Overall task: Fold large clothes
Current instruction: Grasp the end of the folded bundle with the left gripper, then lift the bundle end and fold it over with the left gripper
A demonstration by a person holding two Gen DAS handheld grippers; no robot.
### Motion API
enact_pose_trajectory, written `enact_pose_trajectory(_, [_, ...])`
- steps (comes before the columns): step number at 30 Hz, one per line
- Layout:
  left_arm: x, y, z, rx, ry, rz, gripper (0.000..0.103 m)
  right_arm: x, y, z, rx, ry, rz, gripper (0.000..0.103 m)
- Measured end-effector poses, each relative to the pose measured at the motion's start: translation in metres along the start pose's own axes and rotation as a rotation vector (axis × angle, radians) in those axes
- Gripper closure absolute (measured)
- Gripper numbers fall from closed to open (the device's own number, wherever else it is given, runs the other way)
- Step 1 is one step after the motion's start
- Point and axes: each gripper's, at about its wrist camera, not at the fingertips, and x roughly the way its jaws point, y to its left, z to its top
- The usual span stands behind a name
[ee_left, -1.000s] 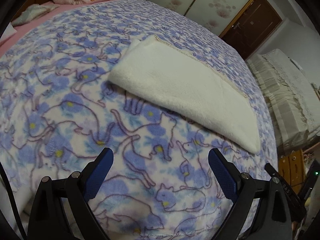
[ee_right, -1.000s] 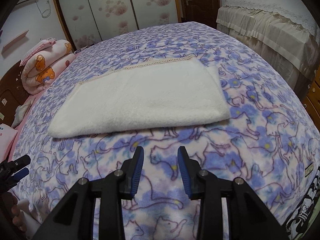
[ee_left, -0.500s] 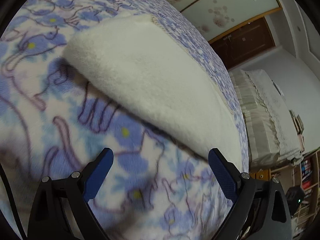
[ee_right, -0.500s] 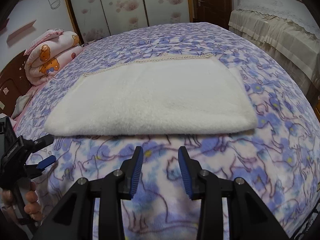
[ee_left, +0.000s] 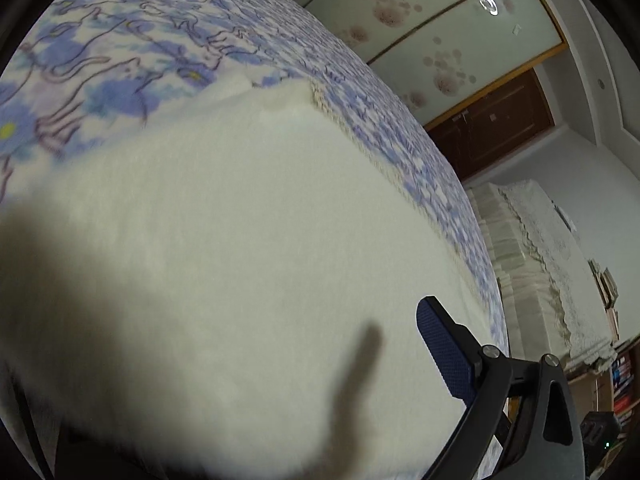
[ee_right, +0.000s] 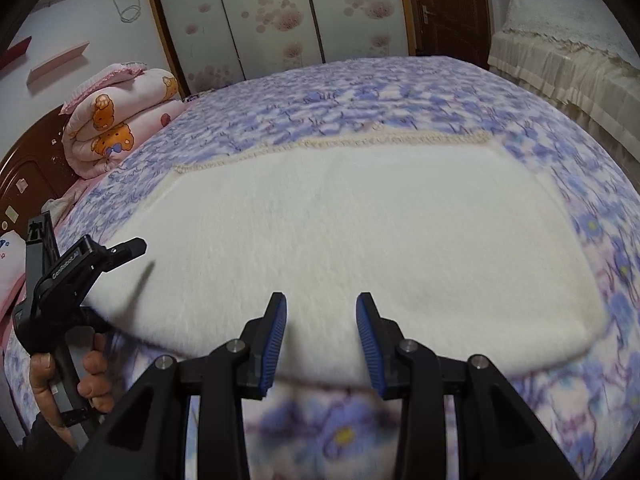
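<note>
Soft, even indoor light fills both fisheye views, with black, bowed edges all round, motion blur smearing the bedspread (ee_right: 340, 432) at 6 o'clock, and a dark, out-of-focus shadow covering the white garment (ee_left: 240, 220) at 8 o'clock.

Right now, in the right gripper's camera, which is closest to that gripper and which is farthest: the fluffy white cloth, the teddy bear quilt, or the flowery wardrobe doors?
From the right gripper:
1. White cloth, straight ahead, under the fingertips.
2. Teddy bear quilt, rolled up at the far left.
3. Wardrobe doors, on the back wall beyond the bed.
</note>
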Motion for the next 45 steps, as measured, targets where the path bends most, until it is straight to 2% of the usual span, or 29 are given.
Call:
enact_pose_trajectory(1, [0.002,-0.002,0.005,-0.015,-0.017,0.000,0.008,0.004,0.003,0.007,-0.014,-0.017,-0.009,0.067])
enact_pose_trajectory(2, [0.004,-0.005,0.009,-0.030,-0.038,0.005,0.015,0.011,0.006,0.015,-0.032,-0.023,-0.022,0.067])
enact_pose_trajectory(3, [0.004,-0.009,0.010,-0.035,-0.057,0.027,0.029,0.020,0.011,0.025,-0.060,-0.019,-0.037,0.067])
enact_pose_trajectory(4, [0.003,-0.014,0.011,-0.025,-0.075,0.054,0.036,0.029,0.015,0.033,-0.077,-0.016,-0.050,0.068])
enact_pose_trajectory(6, [-0.004,-0.024,0.016,0.020,-0.119,0.092,0.080,0.046,0.019,0.046,-0.097,-0.001,-0.063,0.079])
enact_pose_trajectory(9, [-0.015,-0.044,0.020,0.099,-0.146,0.126,0.082,0.084,0.022,0.051,-0.125,0.096,-0.049,0.091])
enact_pose_trajectory(10, [-0.018,-0.053,0.020,0.133,-0.158,0.138,0.082,0.095,0.021,0.048,-0.126,0.135,-0.035,0.092])
enact_pose_trajectory(13, [-0.040,-0.083,0.015,0.251,-0.204,0.150,0.083,0.101,0.025,0.043,-0.172,0.175,-0.036,0.093])
enact_pose_trajectory(16, [-0.048,-0.130,0.008,0.375,-0.241,0.132,0.083,0.101,0.017,0.042,-0.134,0.198,0.018,0.092])
enact_pose_trajectory(19, [-0.052,-0.182,-0.010,0.494,-0.241,0.102,0.083,0.098,-0.002,0.045,-0.057,0.234,0.120,0.092])
enact_pose_trajectory(22, [-0.053,-0.227,-0.030,0.578,-0.217,0.076,0.083,0.087,-0.038,0.051,0.094,0.317,0.273,0.093])
enact_pose_trajectory(23, [-0.050,-0.241,-0.036,0.594,-0.204,0.061,0.083,0.079,-0.052,0.052,0.135,0.324,0.284,0.093])
enact_pose_trajectory(28, [-0.020,-0.295,-0.077,0.645,-0.124,-0.007,0.083,0.008,-0.139,0.051,0.143,0.218,0.122,0.093])
enact_pose_trajectory(32, [0.041,-0.324,-0.133,0.699,-0.012,-0.054,0.083,-0.033,-0.207,0.037,0.157,0.191,-0.009,0.093])
enact_pose_trajectory(34, [0.081,-0.326,-0.164,0.729,0.091,-0.028,0.083,-0.042,-0.238,0.022,0.186,0.214,-0.054,0.092])
enact_pose_trajectory(36, [0.116,-0.320,-0.191,0.777,0.169,0.056,0.083,-0.045,-0.260,0.008,0.223,0.246,-0.073,0.092])
enact_pose_trajectory(38, [0.123,-0.316,-0.207,0.836,0.139,0.086,0.082,-0.048,-0.273,-0.005,0.258,0.266,-0.073,0.092])
enact_pose_trajectory(40, [0.120,-0.320,-0.207,0.876,0.129,0.096,0.078,-0.052,-0.280,-0.012,0.280,0.262,-0.070,0.092])
enact_pose_trajectory(41, [0.118,-0.321,-0.204,0.876,0.147,0.089,0.070,-0.054,-0.282,-0.013,0.289,0.257,-0.065,0.092])
enact_pose_trajectory(42, [0.116,-0.321,-0.198,0.867,0.180,0.071,0.054,-0.054,-0.283,-0.013,0.298,0.257,-0.063,0.092])
enact_pose_trajectory(44, [0.110,-0.326,-0.186,0.833,0.246,0.032,0.033,-0.054,-0.285,-0.012,0.321,0.258,-0.049,0.092])
enact_pose_trajectory(45, [0.101,-0.330,-0.183,0.821,0.257,0.029,0.028,-0.055,-0.285,-0.010,0.332,0.257,-0.037,0.092])
